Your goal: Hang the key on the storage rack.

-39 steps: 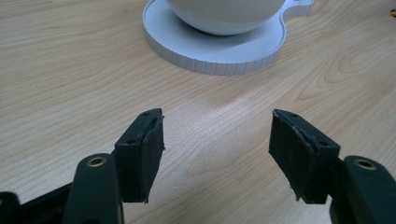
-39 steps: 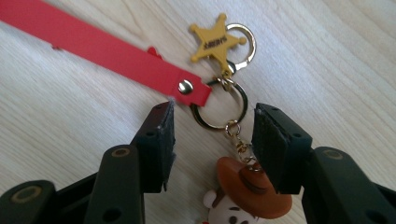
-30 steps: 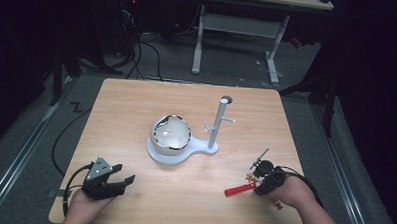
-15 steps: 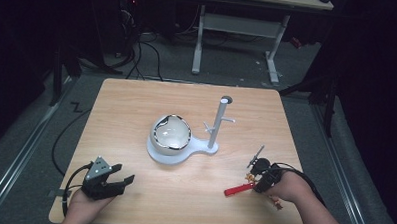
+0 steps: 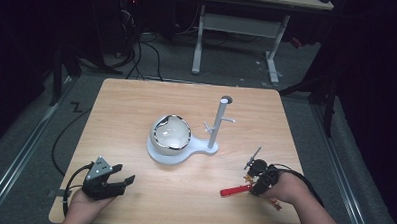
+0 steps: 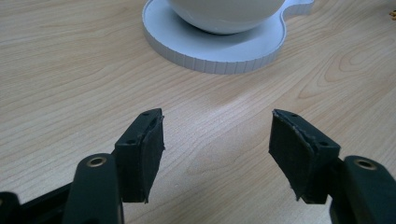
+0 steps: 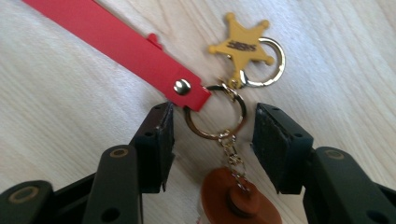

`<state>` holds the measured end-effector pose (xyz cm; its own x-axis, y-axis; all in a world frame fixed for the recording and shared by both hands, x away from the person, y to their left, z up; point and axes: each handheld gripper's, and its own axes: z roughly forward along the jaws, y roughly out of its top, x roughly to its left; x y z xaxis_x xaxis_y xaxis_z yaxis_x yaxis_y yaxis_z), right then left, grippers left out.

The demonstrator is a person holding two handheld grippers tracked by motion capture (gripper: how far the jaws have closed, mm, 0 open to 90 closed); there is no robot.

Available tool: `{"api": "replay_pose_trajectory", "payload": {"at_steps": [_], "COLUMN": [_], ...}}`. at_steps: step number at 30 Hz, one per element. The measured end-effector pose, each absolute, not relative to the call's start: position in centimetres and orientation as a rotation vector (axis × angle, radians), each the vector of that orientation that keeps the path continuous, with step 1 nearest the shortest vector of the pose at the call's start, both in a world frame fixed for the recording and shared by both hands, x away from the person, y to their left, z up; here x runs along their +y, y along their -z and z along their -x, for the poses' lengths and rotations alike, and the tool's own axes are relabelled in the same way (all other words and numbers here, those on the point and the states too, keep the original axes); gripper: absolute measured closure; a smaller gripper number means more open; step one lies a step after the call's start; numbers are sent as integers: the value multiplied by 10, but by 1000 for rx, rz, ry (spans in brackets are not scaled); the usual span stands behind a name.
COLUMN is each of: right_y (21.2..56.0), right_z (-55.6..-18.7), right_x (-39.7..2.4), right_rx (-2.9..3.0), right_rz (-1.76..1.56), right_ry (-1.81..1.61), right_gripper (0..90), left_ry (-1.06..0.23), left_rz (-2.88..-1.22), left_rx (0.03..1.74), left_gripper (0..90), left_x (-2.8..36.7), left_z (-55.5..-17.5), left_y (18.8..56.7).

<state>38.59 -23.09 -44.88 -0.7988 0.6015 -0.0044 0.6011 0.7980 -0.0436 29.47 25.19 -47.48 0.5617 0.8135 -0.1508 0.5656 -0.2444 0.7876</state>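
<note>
A keychain lies on the wooden table point(image 5: 136, 105) at the front right: a red strap point(image 7: 116, 44), a gold star charm point(image 7: 240, 44), a gold key ring point(image 7: 204, 133) and a brown leather charm point(image 7: 233, 198). My right gripper point(image 7: 212, 126) points down over it with a jaw on each side of the key ring. The jaws have just been opening and the pads do not press on the ring. In the high view the right gripper point(image 5: 254, 180) sits at the red strap's point(image 5: 232, 191) right end. My left gripper point(image 5: 121, 175) rests open at the front left, nothing between its jaws point(image 6: 217, 149).
A white stand point(image 5: 200, 148) sits mid-table with a white ball-shaped bowl point(image 5: 171, 133) on its round base and an upright post point(image 5: 218, 120) with short pegs. Its base rim point(image 6: 219, 51) lies just ahead of the left gripper. Cables and desk legs stand beyond the table.
The right hand has shifted only slightly over the keychain. The left gripper and the stand are where they were.
</note>
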Motion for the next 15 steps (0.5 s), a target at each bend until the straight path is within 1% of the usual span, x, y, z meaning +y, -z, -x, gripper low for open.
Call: {"api": "replay_pose_trajectory", "payload": {"at_steps": [1,3,5,15], "right_y": [449,449,448,447], "right_z": [-386,-387,-386,-384], "right_x": [-231,-231,-233,-235], "right_rx": [-2970,-2957,-2959,-2950], "right_rz": [993,976,993,1027], "right_ry": [-67,-42,-4,10], "right_gripper": [488,531,606,620], "left_ry": [-366,-364,-363,-356], "left_rz": [-1939,-1939,-1935,-1936], "left_rx": [1113,1113,1115,1124], "left_gripper": [359,359,359,359], "left_x": [252,252,253,254], "left_z": [-295,-295,-295,-294], "left_y": [475,475,475,476]}}
